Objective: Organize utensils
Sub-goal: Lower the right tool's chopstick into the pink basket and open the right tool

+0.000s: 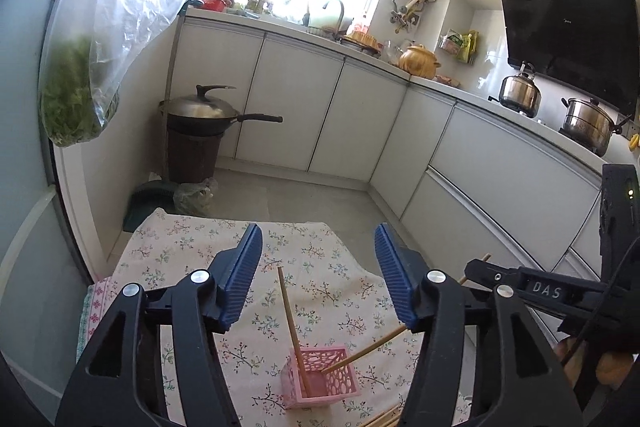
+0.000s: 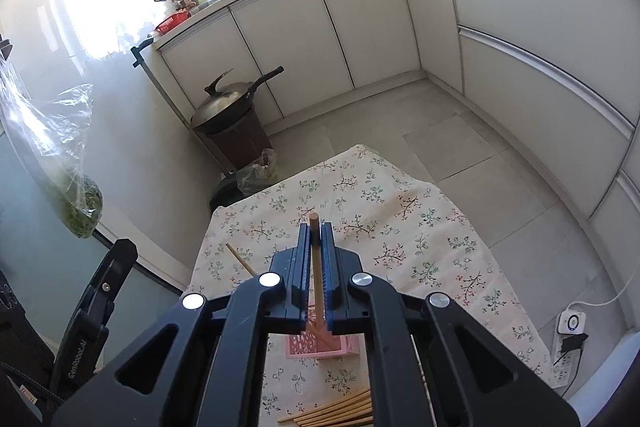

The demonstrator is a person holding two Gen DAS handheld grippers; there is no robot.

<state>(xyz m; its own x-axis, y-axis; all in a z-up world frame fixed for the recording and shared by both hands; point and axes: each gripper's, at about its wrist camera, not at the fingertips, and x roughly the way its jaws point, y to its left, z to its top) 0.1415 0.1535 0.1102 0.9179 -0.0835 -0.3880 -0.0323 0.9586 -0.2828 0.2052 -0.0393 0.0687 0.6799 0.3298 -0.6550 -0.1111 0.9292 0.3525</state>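
2 chopsticks are standing tilted in the pink basket (image 1: 320,377) on the floral cloth (image 1: 188,247). From the left wrist, one chopstick (image 1: 291,323) is leaning toward 11 o'clock, the other (image 1: 362,351) toward 2 o'clock. The left gripper (image 1: 318,243) is hanging spread above them, touching nothing. The right gripper (image 2: 316,239) is pinching a chopstick (image 2: 316,267) between nearly closed fingers, its lower end dipping into the basket (image 2: 320,349). More chopsticks (image 2: 336,409) are lying at 6 o'clock beyond the basket.
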